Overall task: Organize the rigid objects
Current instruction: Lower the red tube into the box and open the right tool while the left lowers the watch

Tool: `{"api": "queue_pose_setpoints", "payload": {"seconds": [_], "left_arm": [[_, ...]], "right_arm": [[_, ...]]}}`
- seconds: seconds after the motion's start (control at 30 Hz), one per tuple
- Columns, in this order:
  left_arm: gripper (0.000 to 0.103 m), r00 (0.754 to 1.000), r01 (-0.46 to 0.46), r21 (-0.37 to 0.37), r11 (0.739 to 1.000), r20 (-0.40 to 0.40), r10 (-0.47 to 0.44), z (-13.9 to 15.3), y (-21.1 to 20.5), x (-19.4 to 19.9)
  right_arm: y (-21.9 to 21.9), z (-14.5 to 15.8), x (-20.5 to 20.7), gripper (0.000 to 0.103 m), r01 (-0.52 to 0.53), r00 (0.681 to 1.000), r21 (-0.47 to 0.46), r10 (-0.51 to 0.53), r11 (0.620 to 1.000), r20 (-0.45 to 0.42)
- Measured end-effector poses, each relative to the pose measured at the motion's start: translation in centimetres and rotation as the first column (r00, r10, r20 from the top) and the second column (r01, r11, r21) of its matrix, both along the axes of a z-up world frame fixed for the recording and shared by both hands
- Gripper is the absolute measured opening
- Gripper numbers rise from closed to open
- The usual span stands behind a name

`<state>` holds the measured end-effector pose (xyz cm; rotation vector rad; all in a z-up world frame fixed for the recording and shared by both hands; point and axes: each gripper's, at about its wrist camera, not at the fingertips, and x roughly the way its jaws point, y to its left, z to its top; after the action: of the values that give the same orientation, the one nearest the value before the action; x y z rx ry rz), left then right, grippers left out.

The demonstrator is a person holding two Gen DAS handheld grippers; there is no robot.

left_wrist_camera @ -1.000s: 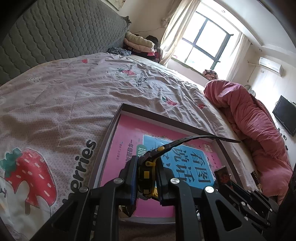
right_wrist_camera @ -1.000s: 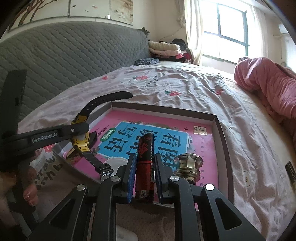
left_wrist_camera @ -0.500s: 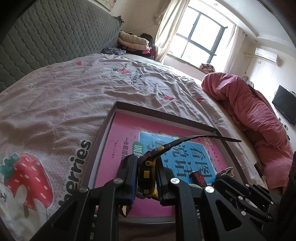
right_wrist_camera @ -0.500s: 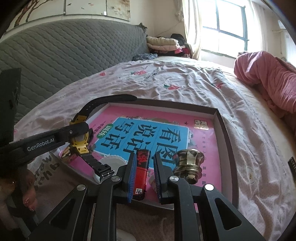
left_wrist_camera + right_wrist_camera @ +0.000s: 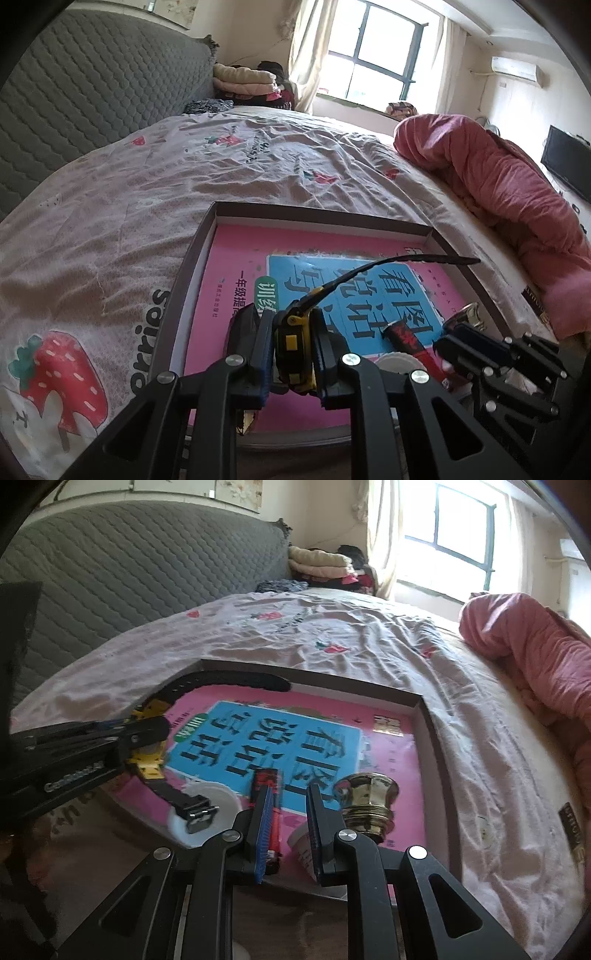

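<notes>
Watch, yellow/black: pinched in left gripper, strap out to 2 o'clock over tray w/ pink book.
Right wrist view: right gripper fingers spread, red tube lying against left finger; brass knob at 1 o'clock in tray, white lid at 10.

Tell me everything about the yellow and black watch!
The watch has a chunky yellow-and-black case and long black straps that look rubbery. The left gripper is shut on its case, holding it on edge above the shallow box. One strap curves up and away; the other hangs down, ending in a shiny metal buckle near a white lid.
</notes>
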<state>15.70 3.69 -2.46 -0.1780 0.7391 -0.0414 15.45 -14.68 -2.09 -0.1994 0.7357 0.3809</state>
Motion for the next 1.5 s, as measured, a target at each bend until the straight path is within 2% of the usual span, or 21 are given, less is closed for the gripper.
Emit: {"api": "queue_pose_setpoints", "payload": {"seconds": [0.1, 0.47, 0.67, 0.87, 1.2, 1.5], "left_arm": [[0.020, 1.000, 0.015, 0.034, 0.999, -0.006, -0.015, -0.1, -0.5, 0.0], [0.021, 0.993, 0.089, 0.054, 0.995, -0.079, -0.084, -1.5, -2.0, 0.6], [0.022, 0.992, 0.100, 0.064, 0.993, -0.086, -0.094, -1.6, -2.1, 0.6], [0.023, 0.991, 0.102, 0.084, 0.991, -0.095, -0.094, -1.5, -2.2, 0.7], [0.025, 0.989, 0.103, 0.118, 0.988, -0.121, -0.089, -1.4, -2.0, 0.7], [0.027, 0.992, 0.070, 0.070, 0.995, -0.106, -0.063, -1.0, -1.1, 0.4]], "right_arm": [[-0.7, -0.1, 0.3, 0.019, 0.021, 1.000, 0.014, -0.021, 1.000, -0.014], [-1.8, 0.5, 0.4, 0.019, 0.032, 0.999, 0.079, -0.030, 0.996, -0.026], [-1.5, 0.4, 0.3, 0.019, 0.021, 0.999, 0.067, -0.019, 0.997, -0.030], [-1.4, 0.3, 0.2, 0.025, 0.018, 0.999, 0.063, -0.017, 0.998, -0.027], [-1.9, 0.4, 0.2, 0.025, 0.030, 0.999, 0.070, -0.028, 0.997, -0.023], [-2.1, 0.5, 0.3, 0.027, 0.034, 0.999, 0.078, -0.032, 0.996, -0.022]]}}
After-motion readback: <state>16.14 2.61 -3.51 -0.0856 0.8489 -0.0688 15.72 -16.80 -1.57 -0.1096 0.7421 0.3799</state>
